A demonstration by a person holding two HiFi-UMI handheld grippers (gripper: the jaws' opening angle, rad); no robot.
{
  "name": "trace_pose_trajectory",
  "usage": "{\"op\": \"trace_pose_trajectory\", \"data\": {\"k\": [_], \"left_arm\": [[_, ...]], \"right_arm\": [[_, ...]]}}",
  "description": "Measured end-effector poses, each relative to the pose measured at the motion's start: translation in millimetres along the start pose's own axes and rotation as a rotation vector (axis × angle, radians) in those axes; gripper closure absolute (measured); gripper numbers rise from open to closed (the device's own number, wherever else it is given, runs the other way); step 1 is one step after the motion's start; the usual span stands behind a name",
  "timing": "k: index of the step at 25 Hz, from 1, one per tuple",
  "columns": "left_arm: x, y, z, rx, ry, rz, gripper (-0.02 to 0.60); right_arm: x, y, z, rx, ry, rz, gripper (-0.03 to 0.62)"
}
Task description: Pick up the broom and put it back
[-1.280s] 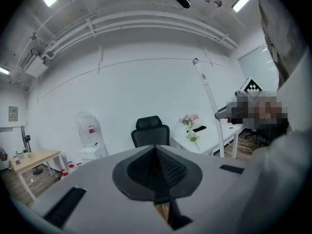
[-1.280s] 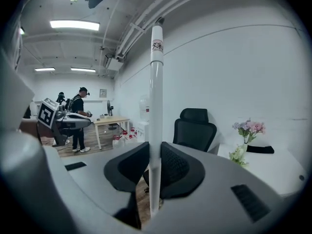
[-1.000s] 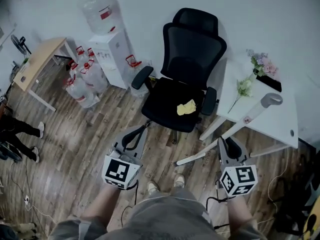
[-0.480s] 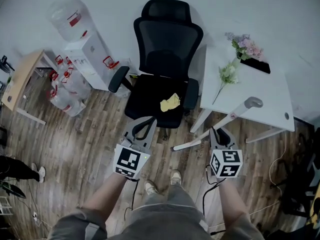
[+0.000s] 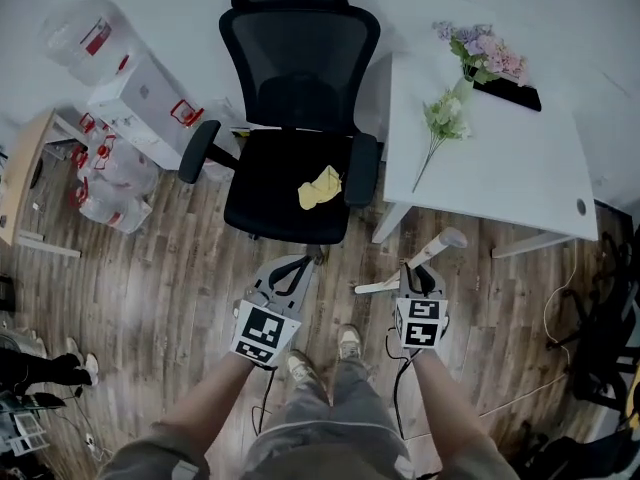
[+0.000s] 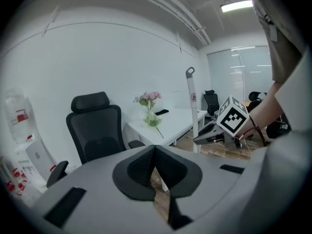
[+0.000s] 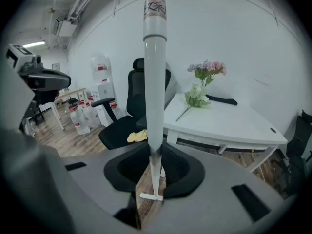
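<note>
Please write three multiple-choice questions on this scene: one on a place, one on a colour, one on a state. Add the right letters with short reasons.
1. Where is the yellow cloth? A on the table; B on the chair seat; C on the floor.
2. What colour is the broom handle? A white; B red; C black.
3. What is the right gripper's state? A open, empty; B shut on the broom; C shut on the cloth.
Key: 1 B, it lies on the black seat. 2 A, the handle looks white. 3 B, its jaws clamp the handle.
</note>
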State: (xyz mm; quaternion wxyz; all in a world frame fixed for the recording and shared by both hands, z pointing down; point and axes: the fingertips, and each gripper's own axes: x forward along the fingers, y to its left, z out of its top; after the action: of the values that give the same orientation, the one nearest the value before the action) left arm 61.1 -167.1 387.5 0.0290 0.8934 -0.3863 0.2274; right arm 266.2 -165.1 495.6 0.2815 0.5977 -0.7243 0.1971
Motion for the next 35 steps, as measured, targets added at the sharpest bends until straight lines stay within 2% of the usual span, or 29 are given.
{"op": "trace_pose_trajectory", "data": {"k": [9,12,15,22,28,35], "left_arm": [[56.7,-8.3,-73.3,-0.069,0.120,-0.011,0.565],[67.4,-10.9,-86.2,-0.067,0.138,-0.013,0.565],[73.1,-13.2,-89.7,-0.070,0.121,-0.016,0.565],[88.1,-15.7,-98.0,-0.064,0.148,-0.030,0.565],[105.9,-15.4,-90.9,-0.053,0.145,-0.031,0.565],[115.9,-10.5,-94.8,-0.083,0.170,-0.018,0.565]], "right_arm": [[61.5,-22.2,-102.0,0.057,0.201,-0.037,0.497],[77.8,-23.3,-121.5,0.058,0.234,-0.028,0.499],[94.0,-21.9,-138.0,0.047,0.248,-0.016,0.499],[129.6,-30.7,-118.4,0.025,0.219,-0.016,0.499],[164.0,-52.1,-100.1,0.027,0.210,-0.027,0.496],[199.2,-74.1,-89.5,0.062,0.219,-0.027,0.496]]}}
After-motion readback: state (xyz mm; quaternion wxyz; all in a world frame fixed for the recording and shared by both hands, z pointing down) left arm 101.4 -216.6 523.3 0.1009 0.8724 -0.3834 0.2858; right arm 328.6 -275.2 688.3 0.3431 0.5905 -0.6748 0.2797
